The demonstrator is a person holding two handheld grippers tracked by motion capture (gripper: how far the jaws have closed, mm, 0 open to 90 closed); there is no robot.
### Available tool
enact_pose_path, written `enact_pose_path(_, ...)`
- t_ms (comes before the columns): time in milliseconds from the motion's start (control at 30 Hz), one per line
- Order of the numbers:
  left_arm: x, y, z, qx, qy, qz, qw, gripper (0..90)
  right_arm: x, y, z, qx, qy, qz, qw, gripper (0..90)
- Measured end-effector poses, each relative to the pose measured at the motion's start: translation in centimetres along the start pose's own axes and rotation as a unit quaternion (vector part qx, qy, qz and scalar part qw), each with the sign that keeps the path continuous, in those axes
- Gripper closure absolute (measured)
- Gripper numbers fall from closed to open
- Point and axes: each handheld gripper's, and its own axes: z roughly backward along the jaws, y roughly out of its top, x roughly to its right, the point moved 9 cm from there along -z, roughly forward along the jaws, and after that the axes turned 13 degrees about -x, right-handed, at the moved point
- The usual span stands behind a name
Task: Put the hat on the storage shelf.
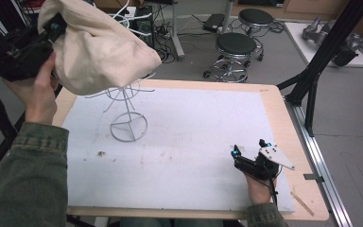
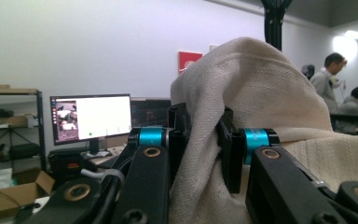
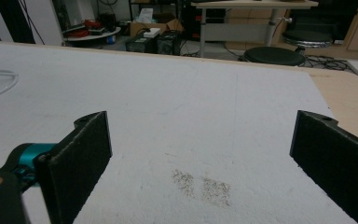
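- Black jaws of the left gripper [image 2: 200,140] rise nearest the lens in the left gripper view, clamped on a fold of cream cloth [image 2: 261,93]; the fold is pinched flat between the pads.
- Cloth bulges up and over to the right of the jaws, hiding most of the room behind; a lit monitor [image 2: 91,116] sits on a desk to the left, well beyond.
- High view: left gripper [image 1: 52,30] held up at the upper left, above the table's far left corner, in the person's left hand [image 1: 35,92]; green sleeve below it.
- Cloth [image 1: 99,47] hangs from that gripper as a rounded bundle, spreading rightward from the jaws.
- Cloth's lower edge drapes over the top of a white wire stand [image 1: 128,111]; the stand's arms poke out beneath and beside the cloth, its ring base on the white mat [image 1: 194,123]. Whether cloth rests on the arms or only hangs in front of them, I cannot tell.
- Right gripper [image 1: 250,151] lies low at the mat's near right, well apart from cloth and stand.
- Right gripper view: jaws spread wide, nothing between them, bare mat with a dark smudge [image 3: 200,182] below.
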Motion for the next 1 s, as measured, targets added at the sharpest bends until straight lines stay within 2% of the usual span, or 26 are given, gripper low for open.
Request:
enact_pose_path(67, 0.2, -0.6, 0.0, -0.005, -0.002, -0.006, 1.0000, 77.0, 0.0, 0.0, -0.1, -0.002, 0.002, 0.002, 1.0000, 4.6)
enact_pose_path(167, 0.1, -1.2, 0.2, -0.002, 0.008, -0.011, 0.9999, 76.9, -0.1, -0.1, -0.2, -0.007, 0.006, -0.005, 0.9999, 4.6)
enact_pose_path(367, 0.3, -2.7, 0.9, 0.005, 0.024, -0.021, 0.9995, 76.3, 0.1, -0.1, -0.2, -0.007, 0.005, -0.005, 0.9999, 4.6)
enact_pose_path(533, 0.3, -4.1, 1.5, 0.018, 0.026, -0.010, 0.9994, 74.2, 0.0, 0.0, 0.0, -0.001, 0.007, -0.003, 1.0000, 4.6)
enact_pose_path(767, 1.0, -5.4, 3.0, 0.041, 0.024, -0.012, 0.9988, 69.3, 0.0, 0.0, -0.1, -0.001, 0.004, -0.003, 1.0000, 4.6)
enact_pose_path(1000, 1.4, -6.0, 3.4, 0.043, 0.019, 0.000, 0.9989, 61.5, 0.0, 0.0, -0.1, -0.002, 0.002, -0.001, 1.0000, 4.7)
